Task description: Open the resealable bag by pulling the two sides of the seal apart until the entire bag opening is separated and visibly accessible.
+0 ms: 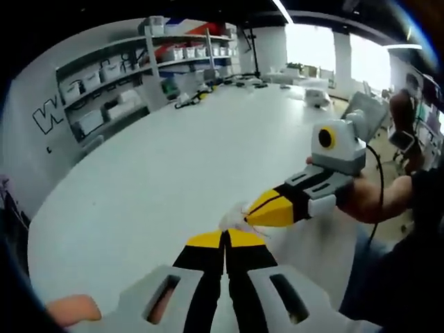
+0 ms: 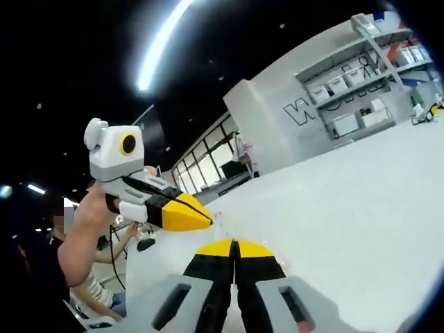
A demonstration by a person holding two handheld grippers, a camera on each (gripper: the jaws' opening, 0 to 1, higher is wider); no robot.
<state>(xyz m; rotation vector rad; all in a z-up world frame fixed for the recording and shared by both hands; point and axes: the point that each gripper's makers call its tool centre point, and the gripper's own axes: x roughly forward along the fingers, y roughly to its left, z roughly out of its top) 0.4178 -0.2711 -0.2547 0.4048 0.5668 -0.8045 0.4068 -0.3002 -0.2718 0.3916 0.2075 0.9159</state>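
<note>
**Both grippers pinch the bag's seal**

The bag point(image 1: 234, 218) hangs above the white tabletop point(image 1: 159, 180), a small clear, crumpled scrap between the 2 gripper tips. The left gripper point(image 1: 225, 239) is pressed together on 1 side; the right gripper point(image 1: 255, 216) pinches the other, meeting it at an angle. Both are equally near. Pulling apart should split the seal, whose axis cannot be told.

Left gripper point(image 1: 225, 238) has its jaws pressed together, tips level with the right gripper point(image 1: 251, 216). The right one's jaws are closed too, on a bare forearm point(image 1: 378, 198).
</note>
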